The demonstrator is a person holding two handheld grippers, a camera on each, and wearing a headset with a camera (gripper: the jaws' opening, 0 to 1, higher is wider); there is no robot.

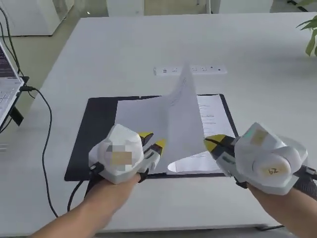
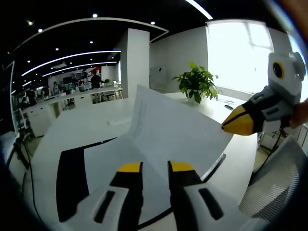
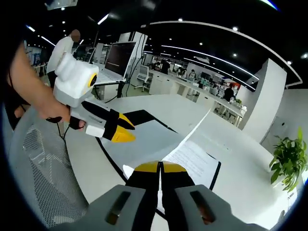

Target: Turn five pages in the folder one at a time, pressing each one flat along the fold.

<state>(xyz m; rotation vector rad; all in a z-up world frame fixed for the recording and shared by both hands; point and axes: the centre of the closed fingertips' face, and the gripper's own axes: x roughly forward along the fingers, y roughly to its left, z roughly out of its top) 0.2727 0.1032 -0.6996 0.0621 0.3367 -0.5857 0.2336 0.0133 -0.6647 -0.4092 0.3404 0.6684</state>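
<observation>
A black folder [image 1: 99, 129] lies open on the white table. One white page [image 1: 181, 119] stands lifted and curved over the fold, between the two stacks. At the page's lower right edge my right gripper [image 1: 212, 142] is shut on the paper; its own view shows the jaws [image 3: 160, 167] closed with the sheet running up from them. My left gripper [image 1: 152, 141] hovers over the folder's left half, beside the lifted page. Its yellow-tipped jaws [image 2: 155, 168] are slightly open, with nothing between them. The printed right-hand page [image 3: 192, 161] lies flat.
A white power strip [image 1: 190, 70] lies on the table beyond the folder. A laptop [image 1: 7, 84] and a black cable [image 1: 47, 144] are at the left edge. Plant leaves [image 1: 309, 34] reach in at the far right. A mesh chair [image 3: 33, 159] stands by the table.
</observation>
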